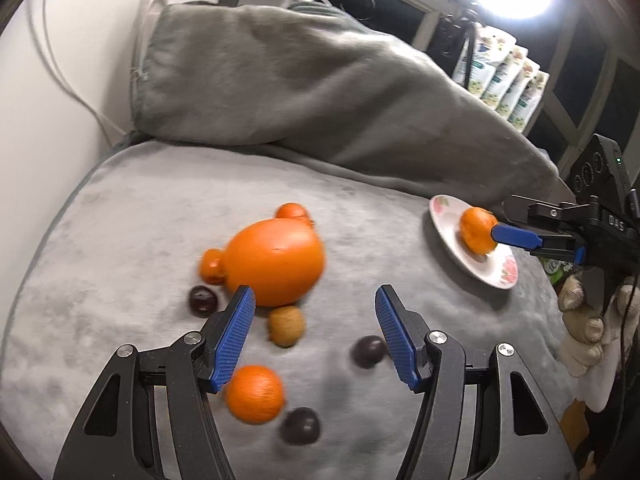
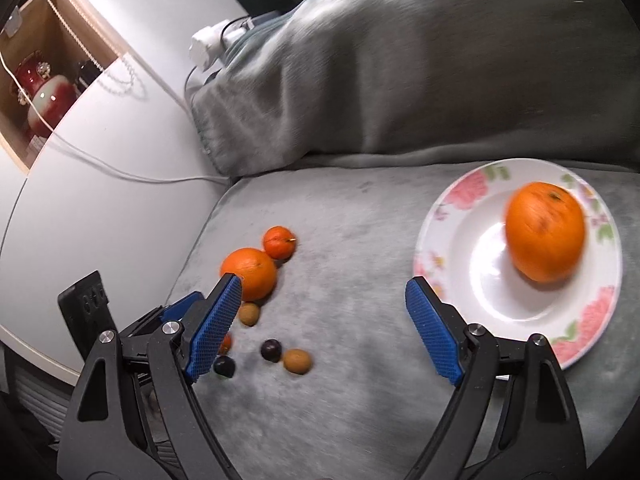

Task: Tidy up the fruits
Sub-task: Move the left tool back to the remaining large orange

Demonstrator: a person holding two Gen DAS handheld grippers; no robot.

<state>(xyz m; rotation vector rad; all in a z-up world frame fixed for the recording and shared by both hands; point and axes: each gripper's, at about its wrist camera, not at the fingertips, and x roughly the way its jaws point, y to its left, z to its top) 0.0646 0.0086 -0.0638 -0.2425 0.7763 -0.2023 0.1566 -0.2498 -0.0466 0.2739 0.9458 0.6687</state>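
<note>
Left gripper (image 1: 316, 308) spread, empty, above loose fruit; right gripper (image 2: 324, 300) spread, empty. Risk: the large orange (image 1: 274, 262) ahead may roll off the soft cushion (image 1: 120, 220) if nudged.

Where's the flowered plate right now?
The flowered plate sits on the grey cushion at the right wrist view's right side, holding one orange, apart from the loose fruit.

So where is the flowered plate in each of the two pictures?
Left wrist view: the plate sits at the right, on the grey cushion.
Right wrist view: the plate fills the right side, beyond the gripper's right finger.
Shared landmark: the orange lying on it.
</note>
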